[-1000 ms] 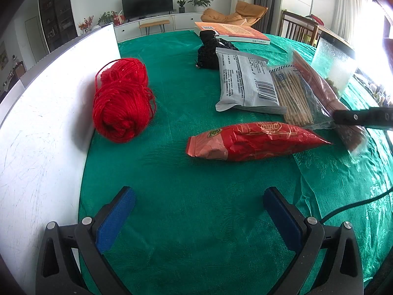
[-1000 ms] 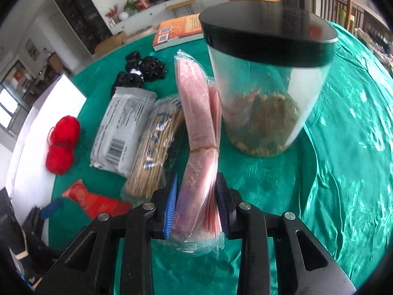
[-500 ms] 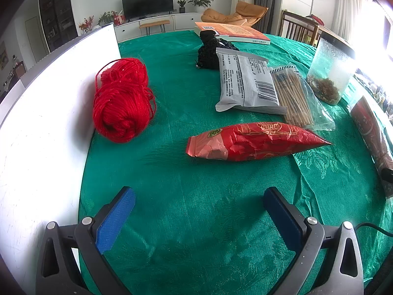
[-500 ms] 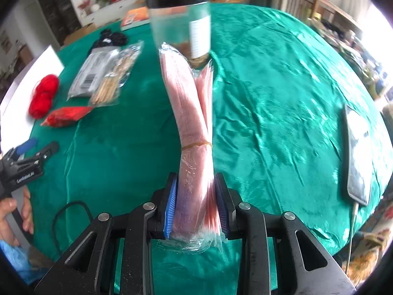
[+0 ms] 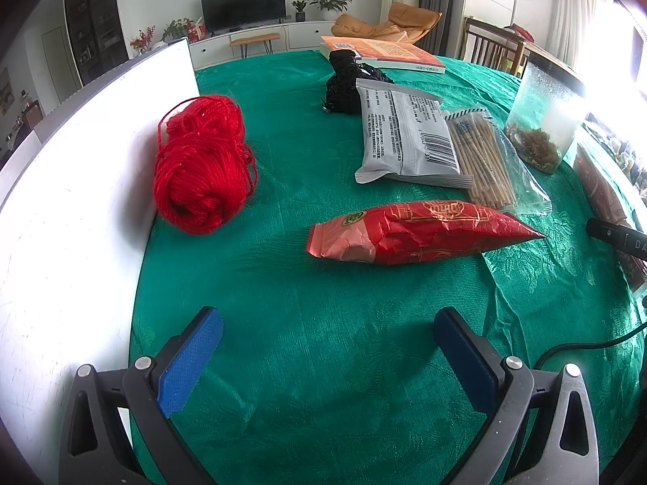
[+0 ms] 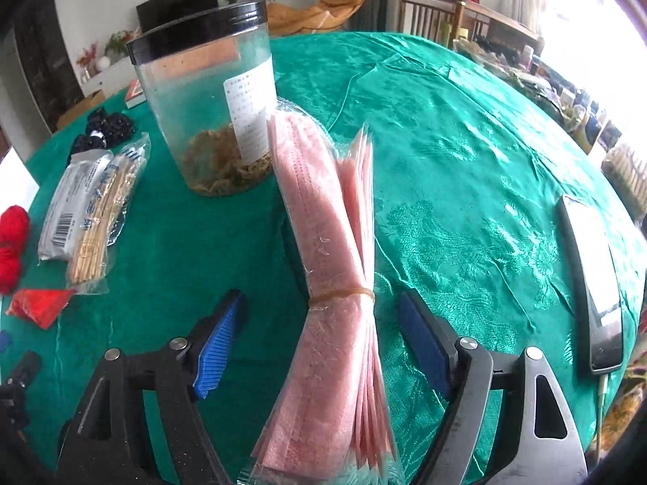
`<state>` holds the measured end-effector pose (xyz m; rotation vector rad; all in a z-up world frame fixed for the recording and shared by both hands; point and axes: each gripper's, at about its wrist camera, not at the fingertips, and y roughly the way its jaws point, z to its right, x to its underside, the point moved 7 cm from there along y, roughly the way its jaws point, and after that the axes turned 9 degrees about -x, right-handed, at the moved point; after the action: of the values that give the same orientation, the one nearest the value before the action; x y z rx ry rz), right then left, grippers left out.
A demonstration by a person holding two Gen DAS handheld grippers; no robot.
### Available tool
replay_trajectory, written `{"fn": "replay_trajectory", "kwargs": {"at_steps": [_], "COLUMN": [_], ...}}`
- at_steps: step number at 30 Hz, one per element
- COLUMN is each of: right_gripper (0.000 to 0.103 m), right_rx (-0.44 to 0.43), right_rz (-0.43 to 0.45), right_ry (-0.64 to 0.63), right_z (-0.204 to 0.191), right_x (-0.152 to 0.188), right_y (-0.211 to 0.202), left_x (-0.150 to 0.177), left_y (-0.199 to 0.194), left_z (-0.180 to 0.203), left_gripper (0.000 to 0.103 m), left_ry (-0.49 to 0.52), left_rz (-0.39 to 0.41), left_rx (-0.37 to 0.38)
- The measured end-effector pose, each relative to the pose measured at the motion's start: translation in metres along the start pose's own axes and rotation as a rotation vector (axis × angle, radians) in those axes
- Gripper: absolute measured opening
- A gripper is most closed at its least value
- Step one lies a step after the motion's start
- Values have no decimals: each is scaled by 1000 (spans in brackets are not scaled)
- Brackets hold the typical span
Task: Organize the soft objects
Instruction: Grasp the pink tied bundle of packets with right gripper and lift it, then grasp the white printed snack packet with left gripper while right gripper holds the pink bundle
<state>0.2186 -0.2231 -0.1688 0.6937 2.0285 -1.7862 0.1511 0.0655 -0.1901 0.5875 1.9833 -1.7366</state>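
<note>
A pack of pink face masks (image 6: pixel 327 283) bound by a rubber band lies on the green tablecloth between the spread fingers of my right gripper (image 6: pixel 323 339), which is open. My left gripper (image 5: pixel 327 359) is open and empty, low over the cloth. Ahead of it lie a red yarn ball (image 5: pixel 200 169) against a white board (image 5: pixel 68 210), a red snack bag (image 5: pixel 420 234), a grey packet (image 5: pixel 404 137), a bag of wooden sticks (image 5: pixel 485 161) and black yarn (image 5: pixel 343 85). The masks show at the left view's right edge (image 5: pixel 602 194).
A clear jar with a black lid (image 6: pixel 210 113) stands just behind the masks. A phone (image 6: pixel 594 283) on a cable lies to the right. An orange book (image 5: pixel 384 52) lies at the far side. The table edge curves away on the right.
My right gripper has lowered the mask pack to the cloth beside the jar and opened, letting go of it. The left gripper has not moved.
</note>
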Motion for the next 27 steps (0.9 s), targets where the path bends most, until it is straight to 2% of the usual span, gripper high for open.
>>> {"fn": "replay_trajectory", "kwargs": {"at_steps": [4, 8, 9, 10, 11, 14, 18, 20, 21, 22, 23, 24, 25, 27], "right_gripper": [81, 78, 61, 33, 28, 25, 25, 28, 33, 47, 57, 74, 78, 78], "right_rx": [-22, -92, -121, -152, -134, -102, -15, -2, -7, -28, -62, -84, -80, -73], "right_rz": [19, 107, 88, 46, 51, 57, 81, 81, 84, 91, 105, 109, 107, 106], "right_ry": [24, 96, 106, 117, 116, 105, 107, 101, 98, 95, 86, 74, 64, 66], "right_z": [3, 13, 13, 12, 12, 19, 45, 54, 55, 55, 51, 47, 45, 45], "right_x": [-1, -6, -5, -2, -4, -20, -59, -73, -76, -77, -75, -72, -71, -67], "right_y": [-4, -23, -19, -11, -10, -1, 22, 32, 35, 36, 35, 34, 33, 32], "left_x": [0, 0, 0, 0, 0, 0, 0, 0, 1, 2, 1, -4, -12, -36], "left_y": [0, 0, 0, 0, 0, 0, 0, 0, 0, -2, -5, -12, -19, -30], "left_z": [0, 0, 0, 0, 0, 0, 0, 0, 0, -1, 0, -1, -2, -8], "left_gripper": [103, 103, 103, 103, 103, 103, 103, 103, 103, 103, 103, 103, 103, 103], "left_ry": [0, 0, 0, 0, -1, -1, 0, 2, 6, 7, 3, -6, -17, -44], "left_rz": [0, 0, 0, 0, 0, 0, 0, -4, -21, -54, -74, -68, -52, -23], "left_rx": [0, 0, 0, 0, 0, -1, -1, 1, 2, 4, 20, 42, 47, 29]}}
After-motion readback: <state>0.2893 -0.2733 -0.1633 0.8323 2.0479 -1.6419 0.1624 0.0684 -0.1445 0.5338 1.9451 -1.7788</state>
